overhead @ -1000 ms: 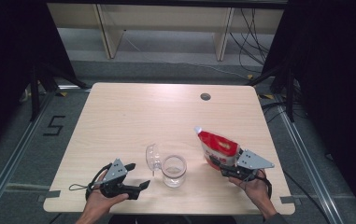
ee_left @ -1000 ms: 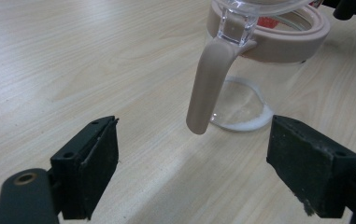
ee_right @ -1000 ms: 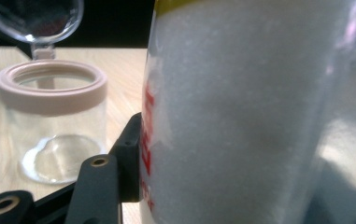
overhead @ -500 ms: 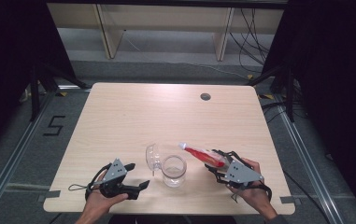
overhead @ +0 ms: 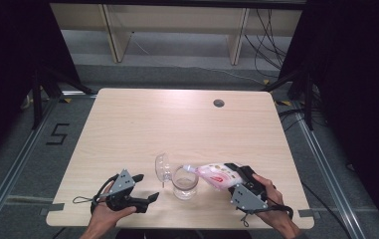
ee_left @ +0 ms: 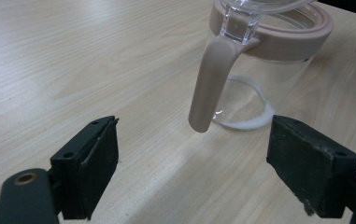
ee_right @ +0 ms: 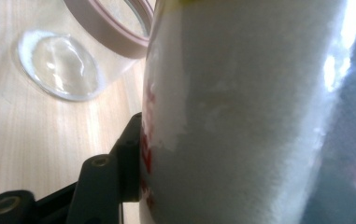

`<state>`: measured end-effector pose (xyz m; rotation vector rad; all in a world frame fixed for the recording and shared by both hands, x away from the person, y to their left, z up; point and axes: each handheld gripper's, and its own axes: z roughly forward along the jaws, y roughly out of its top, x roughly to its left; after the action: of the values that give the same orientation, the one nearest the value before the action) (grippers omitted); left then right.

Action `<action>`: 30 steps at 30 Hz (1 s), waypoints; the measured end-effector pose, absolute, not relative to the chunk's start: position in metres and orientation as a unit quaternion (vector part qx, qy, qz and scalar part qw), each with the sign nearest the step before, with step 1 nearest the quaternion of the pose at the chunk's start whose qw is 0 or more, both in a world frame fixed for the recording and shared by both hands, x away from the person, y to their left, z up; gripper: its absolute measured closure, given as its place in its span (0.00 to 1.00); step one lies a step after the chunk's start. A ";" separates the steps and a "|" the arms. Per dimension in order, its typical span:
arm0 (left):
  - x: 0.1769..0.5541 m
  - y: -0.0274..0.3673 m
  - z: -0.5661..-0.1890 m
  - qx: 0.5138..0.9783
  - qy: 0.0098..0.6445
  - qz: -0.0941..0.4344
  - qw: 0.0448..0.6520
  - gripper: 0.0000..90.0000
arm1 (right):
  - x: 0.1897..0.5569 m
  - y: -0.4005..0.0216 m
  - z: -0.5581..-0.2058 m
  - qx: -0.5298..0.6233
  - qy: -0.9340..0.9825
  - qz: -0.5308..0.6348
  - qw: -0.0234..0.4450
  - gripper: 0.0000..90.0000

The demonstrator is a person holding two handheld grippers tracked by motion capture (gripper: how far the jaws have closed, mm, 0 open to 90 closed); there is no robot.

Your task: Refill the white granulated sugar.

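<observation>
While a wooden table fills the middle of the high view, two forearms come in from its near edge, each hand wrapped around one black two-jaw gripper. At the right, the right hand is turned inward so that the right gripper points toward the table's middle and lies nearly level. Its jaws are clamped on one white pouch with red print, tipped onto its side. The pouch's open corner hangs just over the rim of one clear glass jar, which stands upright on the table between the two grippers. From the right gripper view, the pouch presses against the one jaw that shows, with white powder visible inside it, and the jar's pinkish rim sits just beyond. At the left, the left hand rests low on the table near the front edge, and the left gripper points toward the jar with its jaws spread wide and nothing between them. From the left gripper view, the jar stands a little ahead of the jaws, its pinkish latch arm hanging down its side. One clear hinged lid is swung up and open on the jar's left side.
</observation>
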<state>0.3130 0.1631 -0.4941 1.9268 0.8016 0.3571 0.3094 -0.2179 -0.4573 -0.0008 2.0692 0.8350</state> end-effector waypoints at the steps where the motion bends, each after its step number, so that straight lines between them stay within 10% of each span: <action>1: 0.313 0.163 -0.494 0.795 0.329 0.147 0.489 0.18 | 0.309 -0.218 -0.456 -0.004 0.834 0.331 0.442 0.53; 30: 0.313 0.163 -0.495 0.791 0.338 0.142 0.490 0.18 | 0.301 -0.209 -0.448 -0.103 0.815 0.212 0.529 0.54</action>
<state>0.3129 0.1628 -0.4953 1.9204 0.8218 0.3444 0.3012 -0.2087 -0.4476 -0.2452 1.9472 0.5061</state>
